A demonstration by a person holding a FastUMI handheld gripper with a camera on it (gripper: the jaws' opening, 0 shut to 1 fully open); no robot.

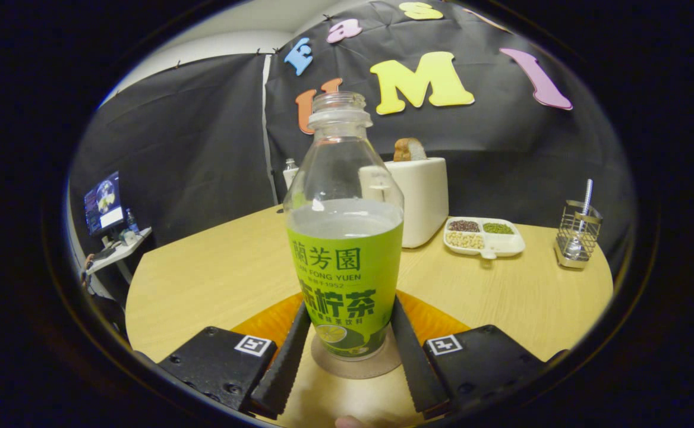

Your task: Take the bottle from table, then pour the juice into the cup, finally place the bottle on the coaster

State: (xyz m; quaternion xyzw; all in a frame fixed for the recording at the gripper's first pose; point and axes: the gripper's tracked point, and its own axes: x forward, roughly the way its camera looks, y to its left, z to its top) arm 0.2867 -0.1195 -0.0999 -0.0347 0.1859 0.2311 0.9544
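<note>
— Bottle first: where does the clear plastic bottle with the green label stand?

— Upright on a round brown coaster near the front edge of the pale wooden table, between the two fingers of the gripper. Its cap is off and the pale liquid reaches to about the top of the label.

— And the fingers, how do they sit?

— Narrow, one on each side of the bottle's lower part. Both fingers lie right against the label, but whether they press on it or only touch cannot be told.

— Does the bottle rest on the coaster, or hang above it?

— Its base appears to meet the coaster; no gap shows beneath it.

— What lies around the coaster?

— An orange round mat spreads out under the coaster and behind the fingers on both sides.

— Further back on the table?

— A cream-white toaster with a slice of bread standing in its slot sits behind the bottle, near the far edge. Just beside it, towards the right edge, lies a white divided dish with dark, green and pale grains in separate compartments. Near the far right corner stands a metal wire holder with a metal utensil in it.

— Beyond the table?

— A small side desk with a lit monitor stands off past the left edge.
</note>
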